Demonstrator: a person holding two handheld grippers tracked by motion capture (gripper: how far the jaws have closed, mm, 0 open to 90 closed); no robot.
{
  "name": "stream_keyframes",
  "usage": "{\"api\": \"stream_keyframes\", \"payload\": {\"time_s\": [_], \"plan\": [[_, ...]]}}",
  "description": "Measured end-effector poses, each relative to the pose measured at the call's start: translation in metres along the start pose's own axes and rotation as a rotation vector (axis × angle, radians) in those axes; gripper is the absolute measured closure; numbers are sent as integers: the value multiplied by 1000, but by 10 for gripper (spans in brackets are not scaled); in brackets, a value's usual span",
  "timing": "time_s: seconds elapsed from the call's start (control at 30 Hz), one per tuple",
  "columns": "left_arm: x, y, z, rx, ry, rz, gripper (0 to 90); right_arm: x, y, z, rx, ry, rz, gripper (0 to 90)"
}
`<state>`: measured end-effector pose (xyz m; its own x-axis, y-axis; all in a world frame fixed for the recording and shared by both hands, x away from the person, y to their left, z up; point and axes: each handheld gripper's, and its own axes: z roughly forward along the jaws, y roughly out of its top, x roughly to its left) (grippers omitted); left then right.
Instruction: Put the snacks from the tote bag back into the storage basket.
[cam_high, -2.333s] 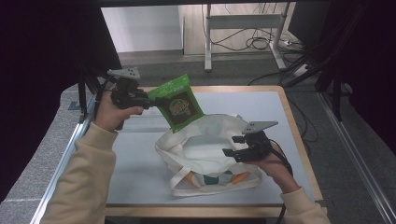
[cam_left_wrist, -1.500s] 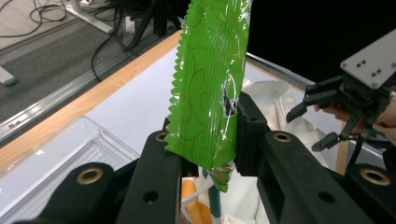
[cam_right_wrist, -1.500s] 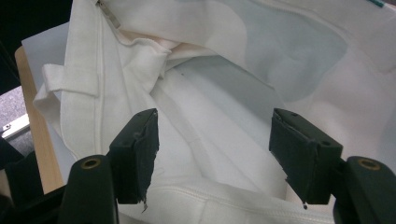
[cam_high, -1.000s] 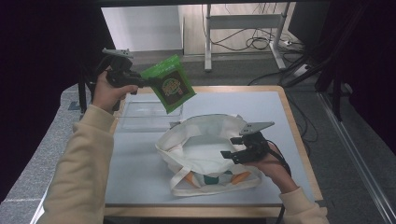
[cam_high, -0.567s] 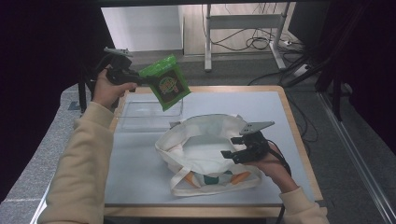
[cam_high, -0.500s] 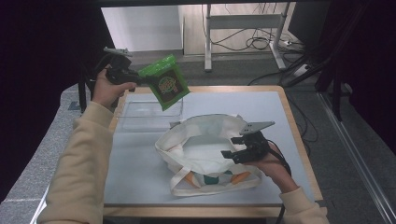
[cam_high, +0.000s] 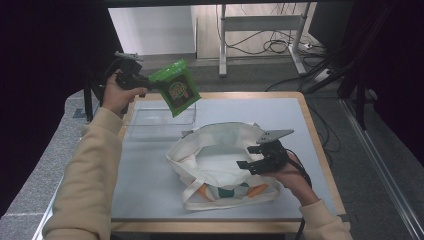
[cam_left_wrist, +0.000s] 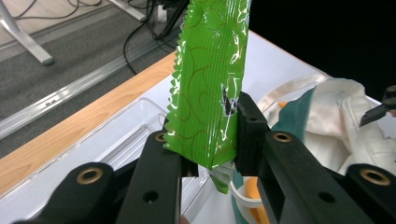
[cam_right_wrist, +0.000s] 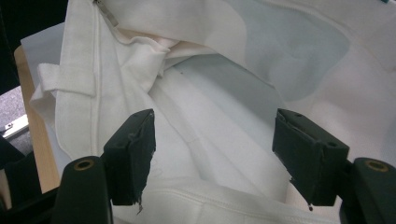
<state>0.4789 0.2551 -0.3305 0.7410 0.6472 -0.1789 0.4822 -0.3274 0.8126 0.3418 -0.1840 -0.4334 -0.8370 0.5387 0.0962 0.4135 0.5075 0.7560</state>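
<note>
My left gripper (cam_high: 149, 83) is shut on one end of a green snack packet (cam_high: 176, 93), which hangs tilted in the air above a clear plastic tray (cam_high: 150, 119) at the table's back left. In the left gripper view the jaws pinch the packet (cam_left_wrist: 210, 84) near its crimped bottom edge, around my left gripper's midpoint (cam_left_wrist: 210, 133). A white tote bag (cam_high: 215, 155) lies open in the middle of the table. My right gripper (cam_high: 246, 156) stands open at the bag's right rim, and its view looks into the white bag interior (cam_right_wrist: 210, 93) past my right gripper (cam_right_wrist: 212, 154).
The grey table top (cam_high: 145, 175) has a wooden edge. The tote bag has orange and teal print on its lower side (cam_high: 227, 191). Behind the table are desk legs and cables (cam_high: 270, 45) on the floor, and dark curtains hang at both sides.
The left gripper carried the green packet away from the bag's rim, up and to the back left, then drifted slightly down over the tray. The right gripper stayed put.
</note>
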Motion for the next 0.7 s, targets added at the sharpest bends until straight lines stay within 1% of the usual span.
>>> {"api": "stream_keyframes", "payload": {"time_s": [0.1,0.17,0.27,0.4,0.5,0.7], "plan": [[1,1,3,1,-5,16,746,-1,-1,1,3,4,4,302],[2,2,5,4,1,23,746,-2,-1,2,6,6,1,301],[6,2,9,9,3,12,745,-1,-1,2,6,7,-1,300],[13,-1,15,21,13,-5,744,-3,-2,1,-4,-7,7,300],[17,-3,18,24,8,-18,744,-5,-3,1,-1,-8,15,300],[26,-4,22,30,21,-35,744,-5,-2,1,-3,2,11,300]]}}
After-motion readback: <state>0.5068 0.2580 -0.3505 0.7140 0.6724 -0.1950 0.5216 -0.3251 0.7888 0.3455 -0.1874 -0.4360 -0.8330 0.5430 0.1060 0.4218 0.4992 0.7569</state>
